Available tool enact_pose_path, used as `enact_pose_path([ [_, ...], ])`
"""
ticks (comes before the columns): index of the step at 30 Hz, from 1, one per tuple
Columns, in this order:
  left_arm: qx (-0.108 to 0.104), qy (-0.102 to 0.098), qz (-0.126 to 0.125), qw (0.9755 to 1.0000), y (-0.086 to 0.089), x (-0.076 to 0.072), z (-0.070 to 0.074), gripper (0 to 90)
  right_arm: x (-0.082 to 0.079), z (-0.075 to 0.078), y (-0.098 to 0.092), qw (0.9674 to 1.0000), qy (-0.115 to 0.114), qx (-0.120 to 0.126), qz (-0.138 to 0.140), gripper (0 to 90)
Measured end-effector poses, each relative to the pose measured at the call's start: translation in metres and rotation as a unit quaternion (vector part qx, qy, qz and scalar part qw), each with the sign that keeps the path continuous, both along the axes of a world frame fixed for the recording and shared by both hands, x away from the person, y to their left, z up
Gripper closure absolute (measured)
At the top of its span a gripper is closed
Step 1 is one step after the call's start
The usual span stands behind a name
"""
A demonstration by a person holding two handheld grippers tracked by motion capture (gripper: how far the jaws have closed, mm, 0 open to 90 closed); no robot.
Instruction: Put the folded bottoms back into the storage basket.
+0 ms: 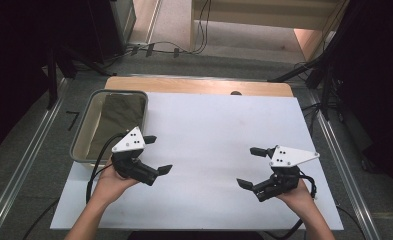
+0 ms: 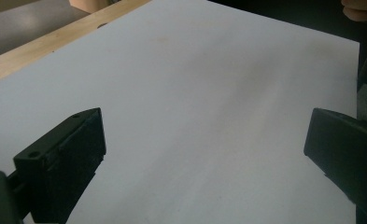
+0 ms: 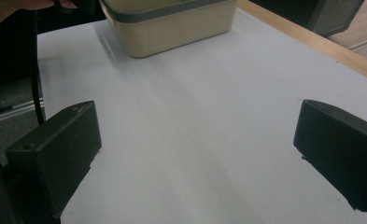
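Item 1: left gripper point(image 1: 157, 154), black, two-jaw, grey three-cornered plate on top, held in my left hand point(image 1: 110, 181) over the white sheet-covered worktop point(image 1: 219, 125). Jaws wide apart, nothing between them.

Item 2: right gripper point(image 1: 250, 167), same build, held in my right hand point(image 1: 299, 192) over the worktop's right half. Jaws wide apart, nothing between them. The two grippers sit well apart and point toward each other across bare sheet.

Item 3: rectangular beige plastic tub with a grey rim point(image 1: 81, 135), standing on the worktop's left far side, just beside the left gripper. Its interior is dark and reflective; I cannot tell whether it holds anything. In the right gripper view the tub point(image 3: 172, 28) lies ahead, across the sheet.

Item 4: black cable point(image 1: 98, 159) trailing from the left gripper, looping close along the tub's near rim.

Risks, as I judge them:
- A swing of the left gripper toward the tub could drag the cable over the rim and shift or tip the tub.
- The tub sits near the worktop's left edge; a push from the right could slide it off.
- A blind reach into the dark interior could knock a jaw on the wall.
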State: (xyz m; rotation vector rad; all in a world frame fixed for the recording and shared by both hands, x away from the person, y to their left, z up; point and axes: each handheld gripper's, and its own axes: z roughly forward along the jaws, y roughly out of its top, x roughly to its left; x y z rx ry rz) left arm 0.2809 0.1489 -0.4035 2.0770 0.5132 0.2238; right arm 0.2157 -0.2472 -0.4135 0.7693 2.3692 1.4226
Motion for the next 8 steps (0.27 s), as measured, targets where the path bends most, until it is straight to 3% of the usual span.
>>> enact_pose_path([
  [8, -0.002, 0.001, 0.003, 1.0000, 0.0002, 0.0010, -0.0019, 0.0, -0.0026, -0.0037, -0.0051, 1.0000, 0.001, 0.005, -0.006, 0.0],
])
